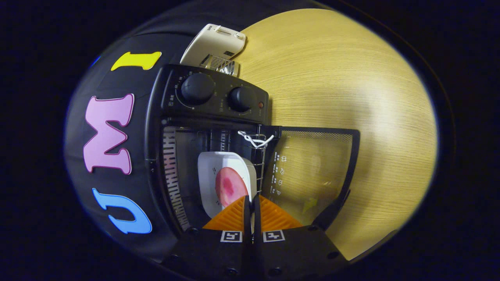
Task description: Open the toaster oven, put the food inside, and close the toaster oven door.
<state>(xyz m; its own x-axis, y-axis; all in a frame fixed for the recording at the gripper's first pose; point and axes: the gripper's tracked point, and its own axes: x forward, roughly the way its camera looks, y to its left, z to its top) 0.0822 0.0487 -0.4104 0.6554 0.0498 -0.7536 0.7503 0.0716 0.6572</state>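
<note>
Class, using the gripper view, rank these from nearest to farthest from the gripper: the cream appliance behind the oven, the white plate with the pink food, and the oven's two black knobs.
1. White plate: inside the open toaster oven, its edge pinched between the shut fingers of the gripper.
2. Black knobs: on the control panel, beyond the plate.
3. Cream appliance: behind the oven, on the wooden table.

No legible text on anything.
</note>
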